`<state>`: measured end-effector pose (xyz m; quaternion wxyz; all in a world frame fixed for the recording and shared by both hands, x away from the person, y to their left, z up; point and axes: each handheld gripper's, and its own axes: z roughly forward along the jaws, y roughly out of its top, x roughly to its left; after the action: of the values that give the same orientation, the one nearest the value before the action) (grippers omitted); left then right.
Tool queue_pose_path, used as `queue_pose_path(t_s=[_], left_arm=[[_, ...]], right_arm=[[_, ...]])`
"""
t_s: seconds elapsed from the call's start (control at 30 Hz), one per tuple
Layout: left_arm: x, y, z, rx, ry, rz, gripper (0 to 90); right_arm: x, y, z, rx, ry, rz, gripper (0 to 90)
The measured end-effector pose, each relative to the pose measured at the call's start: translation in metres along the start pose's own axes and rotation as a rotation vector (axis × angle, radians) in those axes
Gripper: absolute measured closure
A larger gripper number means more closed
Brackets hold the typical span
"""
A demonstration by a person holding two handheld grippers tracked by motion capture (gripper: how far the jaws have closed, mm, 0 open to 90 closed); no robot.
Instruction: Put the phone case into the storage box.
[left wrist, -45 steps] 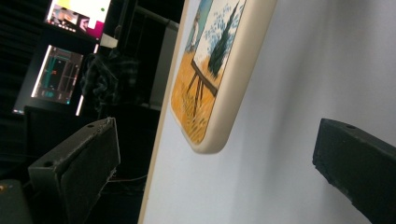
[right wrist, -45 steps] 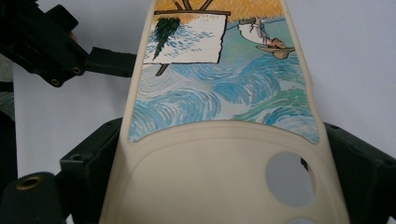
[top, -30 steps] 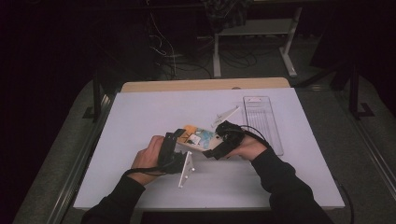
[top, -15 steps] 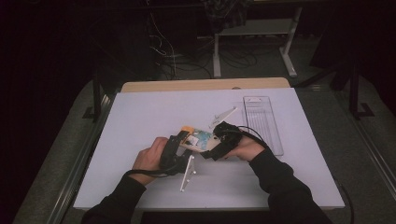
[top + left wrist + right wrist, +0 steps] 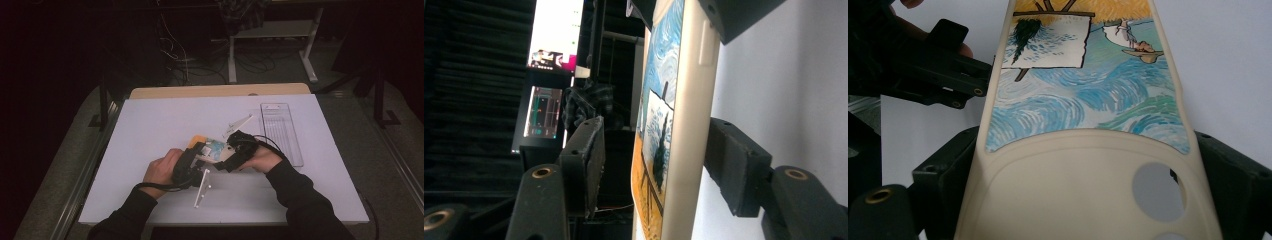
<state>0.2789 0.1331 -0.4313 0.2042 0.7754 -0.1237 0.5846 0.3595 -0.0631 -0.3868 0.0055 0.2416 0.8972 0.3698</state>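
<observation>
1. Right hand-held gripper (image 5: 231, 156) clamped the camera-hole end of the phone case (image 5: 212, 150); in the right gripper view its two black jaws pressed both long edges of the case (image 5: 1083, 165).
2. Left hand-held gripper (image 5: 196, 159) sat at the case's other end. Its jaws had just been closing with the case between them; in the left gripper view one pad (image 5: 735, 167) touched the cream rim (image 5: 684, 150), the other pad (image 5: 586, 160) stood a gap off the painted face. Not gripped yet.
3. Case was held just above the white tabletop (image 5: 165, 125), mid-front, between both hands, painted side up in the high view.
4. Long axis ran roughly left-right across the tabletop, slightly skewed: camera-hole end toward the right hand, orange end toward the left hand.
5. Step in hand, as I judge it: handover or two-handed hold of the case, left gripper taking its end while the right steadied.
6. Next move likely calls for the left jaws to finish closing squarely on the rim and face, no twist, before the right lets go or either hand pulls.
7. Risk: soft case may flex or slip if squeezed off-centre.
8. Nearby, untouched: clear tray (image 5: 281, 131) at right, a white bracket (image 5: 202, 187) near the front edge, another white piece (image 5: 239, 123) behind the right hand.
</observation>
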Motion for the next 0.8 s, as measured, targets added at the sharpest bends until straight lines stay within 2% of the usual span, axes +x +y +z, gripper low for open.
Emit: queue_pose_path(t_s=[0.53,0.8], left_arm=[[-0.0015,0.0029,-0.0007,-0.003,0.013,0.033,57.5],[-0.0012,0.0037,-0.0010,0.000,-0.008,0.037,65.9]], right_arm=[[-0.0003,0.0001,0.0003,0.002,0.007,-0.008,8.8],[-0.0007,0.0000,-0.0001,-0.002,0.002,-0.006,8.9]])
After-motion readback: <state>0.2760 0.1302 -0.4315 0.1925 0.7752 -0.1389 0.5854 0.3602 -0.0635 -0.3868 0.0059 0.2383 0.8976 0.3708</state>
